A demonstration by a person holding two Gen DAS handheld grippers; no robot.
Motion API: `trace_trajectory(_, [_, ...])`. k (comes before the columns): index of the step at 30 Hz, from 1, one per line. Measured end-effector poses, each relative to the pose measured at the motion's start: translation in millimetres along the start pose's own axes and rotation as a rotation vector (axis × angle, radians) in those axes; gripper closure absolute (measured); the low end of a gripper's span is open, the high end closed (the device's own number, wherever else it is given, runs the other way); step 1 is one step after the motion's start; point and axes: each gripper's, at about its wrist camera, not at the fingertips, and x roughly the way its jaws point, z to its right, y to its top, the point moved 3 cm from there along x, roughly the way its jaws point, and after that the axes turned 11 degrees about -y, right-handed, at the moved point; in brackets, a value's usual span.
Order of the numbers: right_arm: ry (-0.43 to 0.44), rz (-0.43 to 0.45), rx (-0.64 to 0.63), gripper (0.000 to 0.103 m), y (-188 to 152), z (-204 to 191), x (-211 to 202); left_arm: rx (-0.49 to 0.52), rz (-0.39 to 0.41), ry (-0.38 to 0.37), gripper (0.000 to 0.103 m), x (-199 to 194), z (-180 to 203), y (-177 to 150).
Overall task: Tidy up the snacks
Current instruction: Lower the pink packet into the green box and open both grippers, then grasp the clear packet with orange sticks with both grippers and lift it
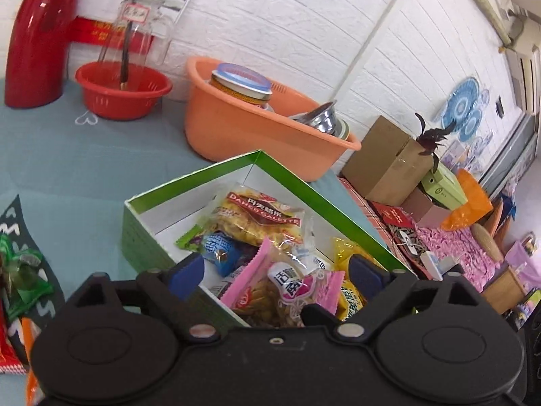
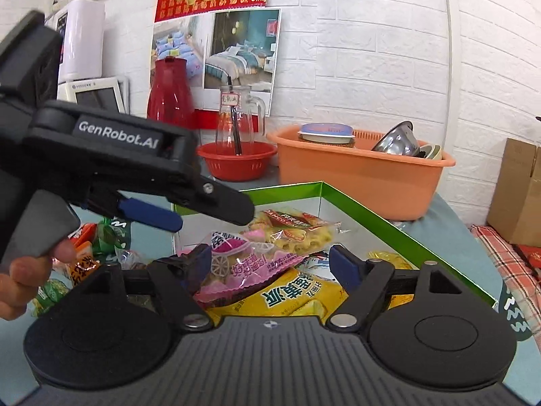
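A green-rimmed white box (image 1: 287, 176) holds several snack packets. A pink packet (image 1: 280, 284) lies on top of them, below and between the wide-apart blue pads (image 1: 187, 270) of my left gripper (image 1: 277, 269), which touch nothing. In the right wrist view the same pink packet (image 2: 243, 264) rests on a yellow packet (image 2: 290, 297) inside the box (image 2: 372, 216). My right gripper (image 2: 270, 262) hovers over it, open. The left gripper (image 2: 206, 215) reaches in from the left, above the box. Loose snacks (image 2: 98, 237) lie on the table left of the box.
Behind the box stand an orange basin (image 1: 257, 135) with a jar and a steel bowl, a red basket (image 1: 121, 91), a glass pitcher (image 2: 240, 118) and a red jug (image 1: 37, 40). A cardboard carton (image 1: 389, 162) sits right. A hand (image 2: 23, 277) holds the left gripper.
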Motion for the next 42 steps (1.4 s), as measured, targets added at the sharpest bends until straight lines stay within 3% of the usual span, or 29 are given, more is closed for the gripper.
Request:
trace_trajectory(7, [0.030, 0.030, 0.008, 0.000, 5, -2, -21, 0.029, 0.012, -0.004, 0.000, -27, 18, -4])
trace_trajectory(14, [0.082, 0.089, 0.057, 0.000, 0, -5, -67, 0.053, 0.045, 0.020, 0.000, -83, 30, -27])
trace_trajectory(23, [0.176, 0.003, 0.090, 0.000, -28, -29, -86, -0.019, 0.093, 0.144, 0.000, -138, -9, -67])
trace_trajectory(29, [0.210, -0.057, 0.122, 0.000, -37, -38, -87, -0.083, 0.102, 0.203, 0.000, -142, -42, -70])
trace_trajectory(36, [0.215, -0.072, 0.110, 0.000, -42, -44, -92, -0.120, 0.071, 0.199, 0.000, -104, -64, -50])
trace_trajectory(38, [0.212, -0.079, 0.107, 0.000, -43, -43, -92, -0.123, 0.035, 0.198, 0.017, -94, -68, -52])
trace_trajectory(40, [0.216, -0.086, 0.103, 0.000, -45, -42, -91, -0.113, -0.009, 0.197, 0.067, -88, -69, -60])
trace_trajectory(42, [0.228, -0.093, 0.099, 0.000, -47, -42, -89, -0.124, -0.040, 0.109, 0.066, -88, -65, -71])
